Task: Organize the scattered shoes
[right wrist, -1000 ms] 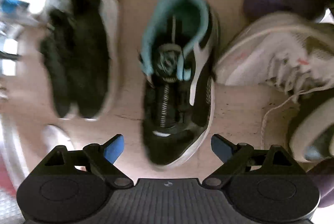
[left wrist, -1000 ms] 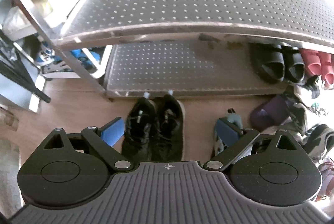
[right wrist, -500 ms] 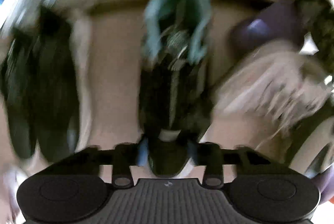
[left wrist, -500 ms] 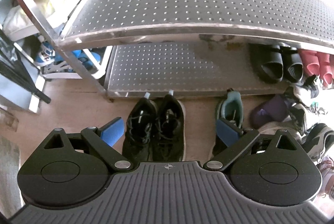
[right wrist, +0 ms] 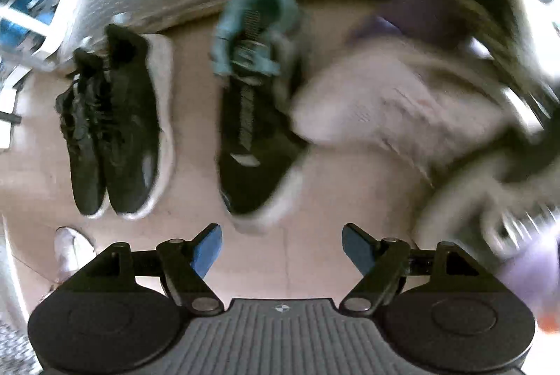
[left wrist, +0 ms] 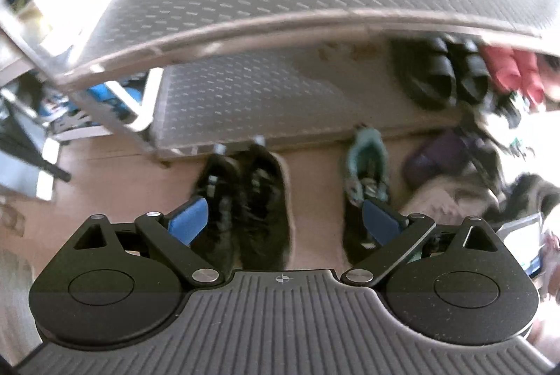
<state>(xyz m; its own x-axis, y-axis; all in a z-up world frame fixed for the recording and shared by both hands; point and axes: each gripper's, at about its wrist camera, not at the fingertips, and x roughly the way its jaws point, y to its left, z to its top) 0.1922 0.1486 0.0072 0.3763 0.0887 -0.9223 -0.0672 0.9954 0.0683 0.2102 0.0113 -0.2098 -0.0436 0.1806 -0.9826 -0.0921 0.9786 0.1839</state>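
A pair of black sneakers (left wrist: 245, 200) stands side by side on the wooden floor before the metal shoe rack (left wrist: 280, 18). My left gripper (left wrist: 283, 221) hangs open above that pair, touching nothing. To the right, a black sneaker with a teal collar (right wrist: 255, 102) stands alone on the floor, heel toward the rack; it also shows as the teal-collared sneaker (left wrist: 365, 172) in the left wrist view. My right gripper (right wrist: 281, 249) is above and just short of its toe, jaws opening, nothing between them. The black pair (right wrist: 112, 130) lies left of it.
A pile of scattered shoes sits right: a white sneaker (right wrist: 385, 109), a purple slipper (left wrist: 434, 158). On the rack's lower shelf (left wrist: 266, 95) stand black slides (left wrist: 441, 74) and red slippers (left wrist: 514, 70). A white shoe toe (right wrist: 71, 249) is at lower left.
The teal-collared sneaker was gripped at its toe half a second ago and now stands free nearer the rack. My right gripper has opened and risen. The left view has shifted slightly.
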